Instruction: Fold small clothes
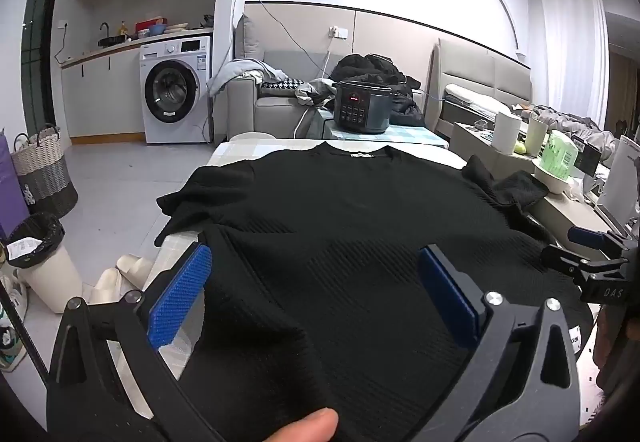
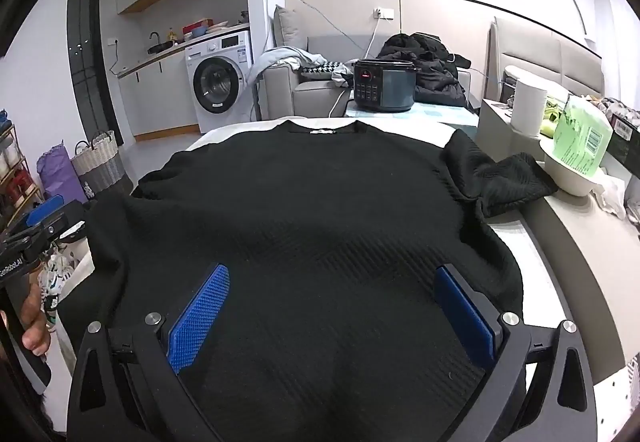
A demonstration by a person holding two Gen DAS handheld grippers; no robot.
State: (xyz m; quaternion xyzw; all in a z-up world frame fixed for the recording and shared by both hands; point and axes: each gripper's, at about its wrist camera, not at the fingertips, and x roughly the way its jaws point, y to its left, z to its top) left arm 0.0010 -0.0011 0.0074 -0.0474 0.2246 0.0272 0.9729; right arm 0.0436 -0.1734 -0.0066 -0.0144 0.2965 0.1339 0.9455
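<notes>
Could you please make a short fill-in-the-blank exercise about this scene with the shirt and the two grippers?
1. The shirt spread on the table is ____ in colour.
2. The jaws of the left gripper and the right gripper both stand ____.
3. Beyond the collar stands a dark electric ____ with a red display.
4. The pads on the fingers are ____.

Missing words: black; open; cooker; blue

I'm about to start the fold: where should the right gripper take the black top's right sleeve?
Grip the sleeve at its outer cuff, coming from the right. It lies crumpled across the side ledge beside the white bowl, so the cuff edge there is loose and free to pinch.
</notes>
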